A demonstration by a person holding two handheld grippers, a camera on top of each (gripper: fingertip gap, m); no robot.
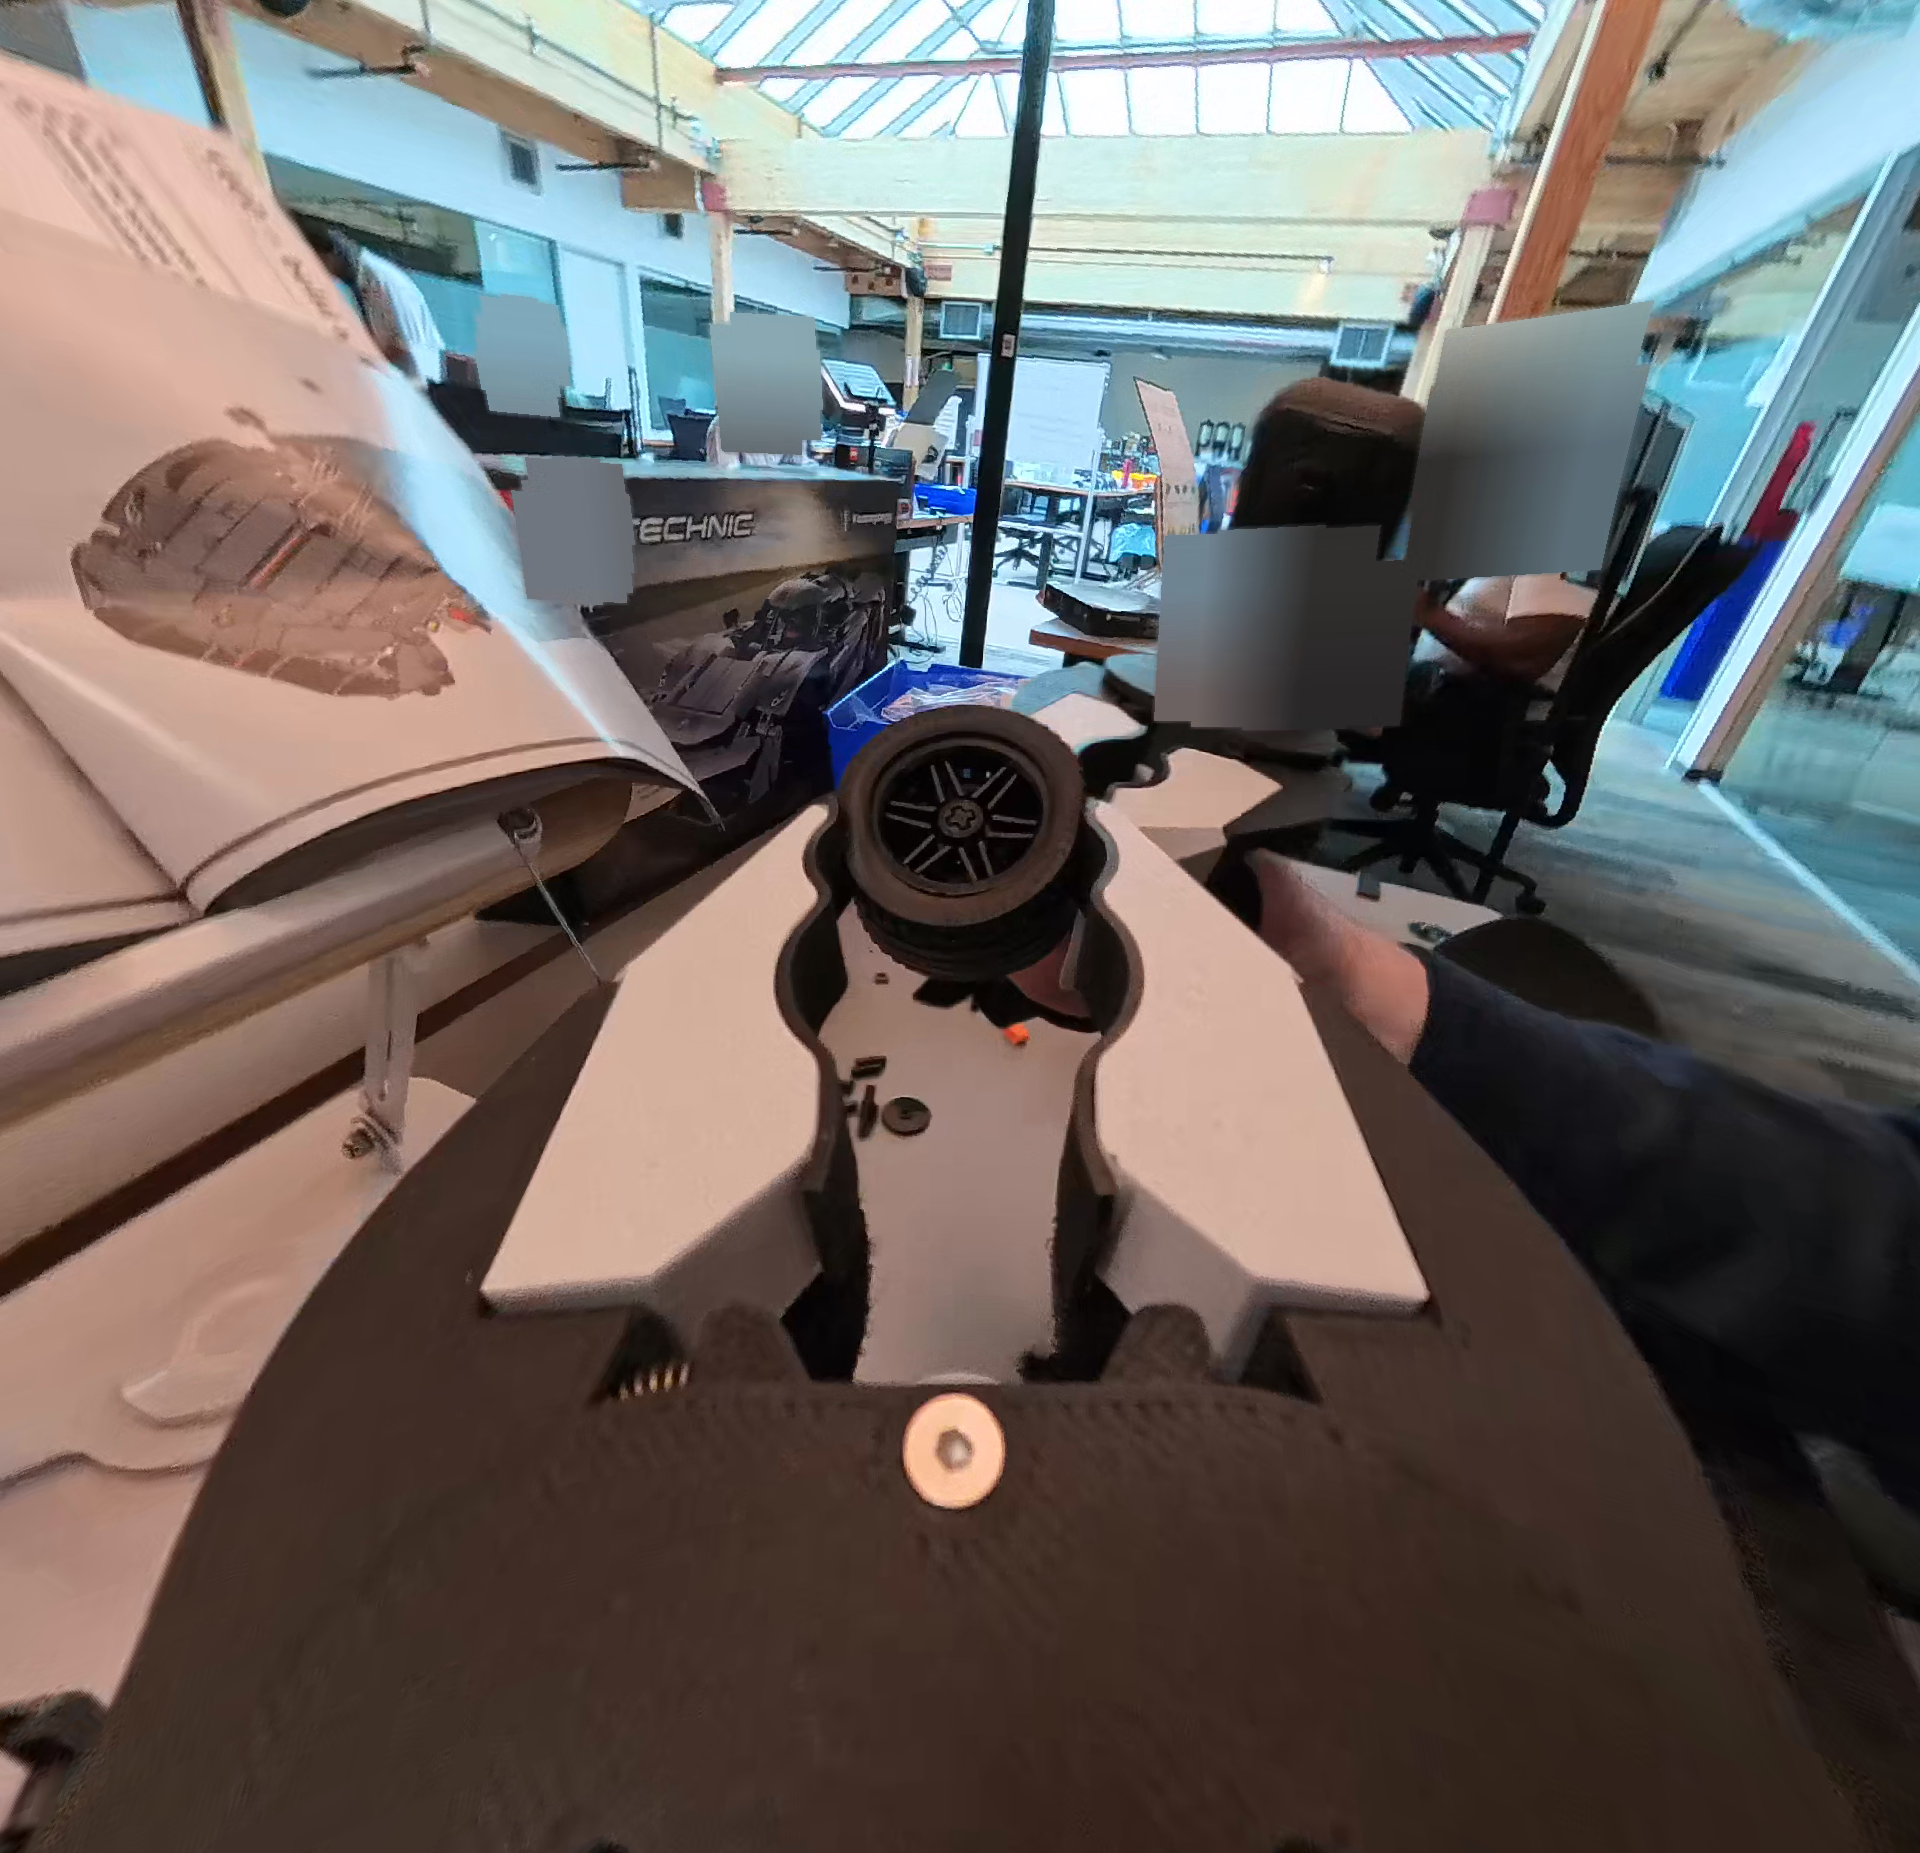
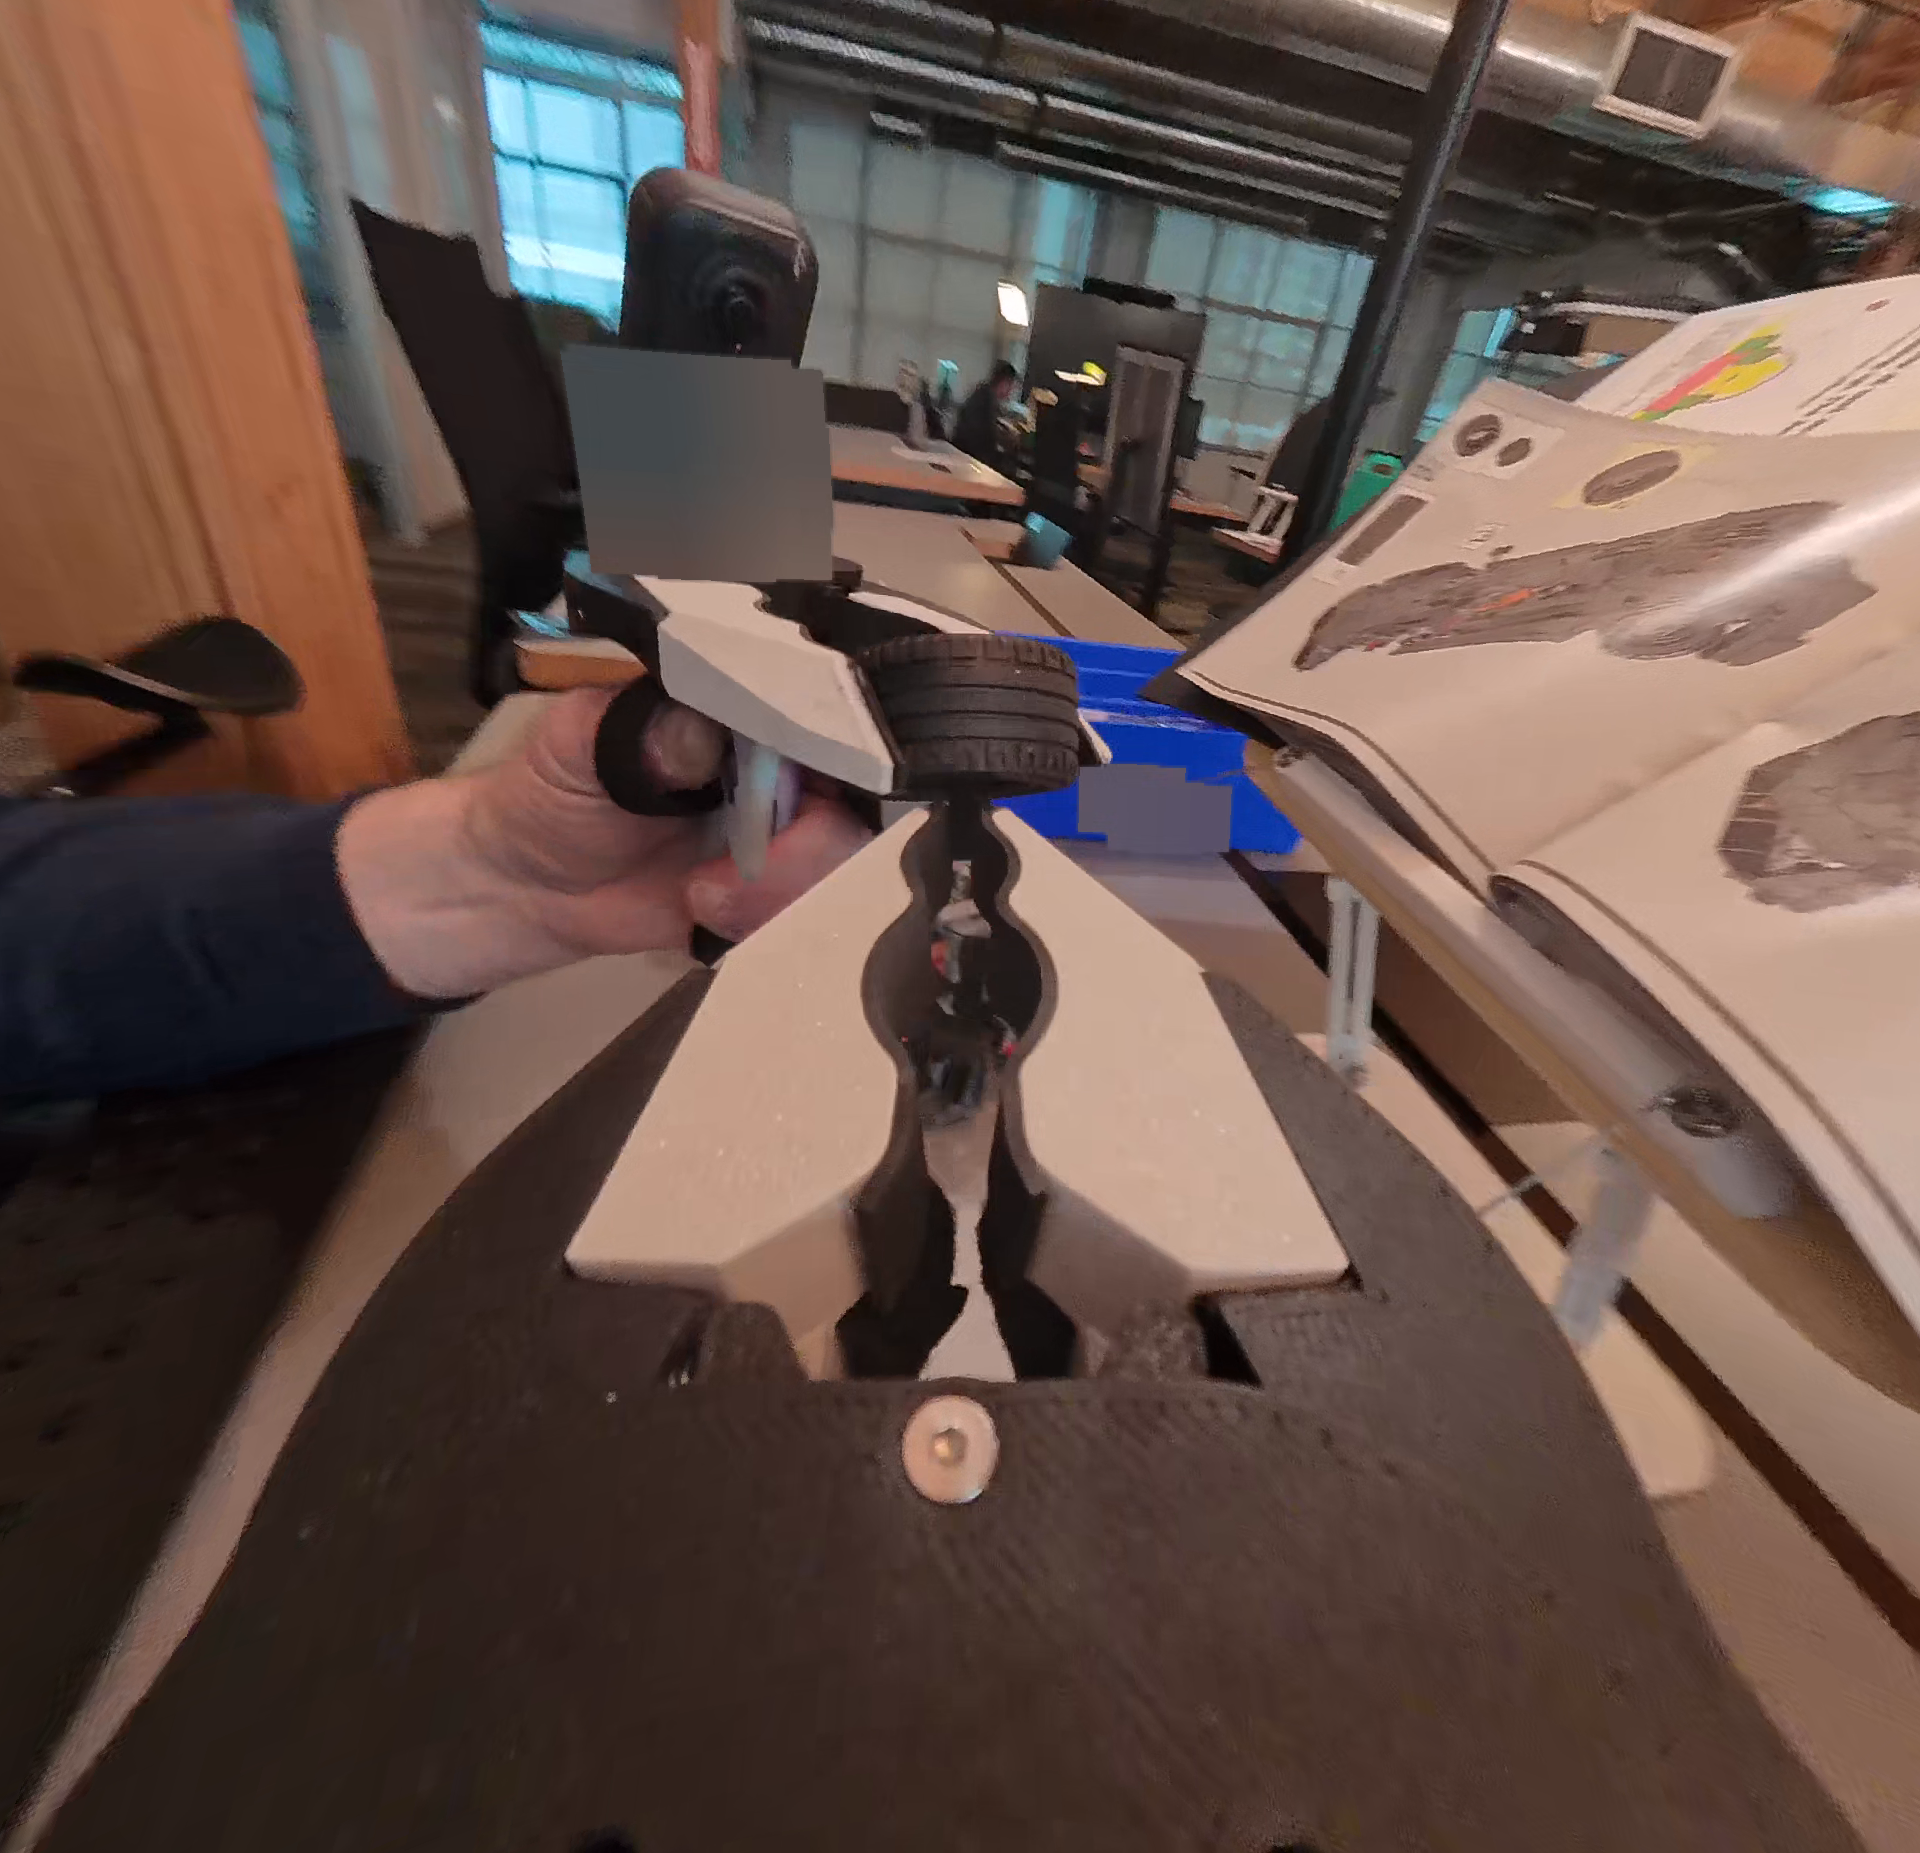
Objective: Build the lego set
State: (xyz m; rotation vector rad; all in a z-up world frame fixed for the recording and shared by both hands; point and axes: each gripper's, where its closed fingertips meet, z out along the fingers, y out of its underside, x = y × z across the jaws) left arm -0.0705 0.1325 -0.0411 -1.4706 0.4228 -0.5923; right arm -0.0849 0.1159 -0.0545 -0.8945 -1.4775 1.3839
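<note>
Black wheel being clamped by left gripper at 12 o'clock; thin black axle being pinched by nearly closed right gripper beneath wheel.

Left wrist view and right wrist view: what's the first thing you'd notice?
A black toy wheel with a spoked rim, pinched between the fingers of the left gripper, sits right in the middle. From the right wrist view the right gripper points up at that wheel from below, its fingers nearly together on a thin black piece under it. A big open instruction booklet stands propped at the side, with a blue bin behind the wheel.
</note>
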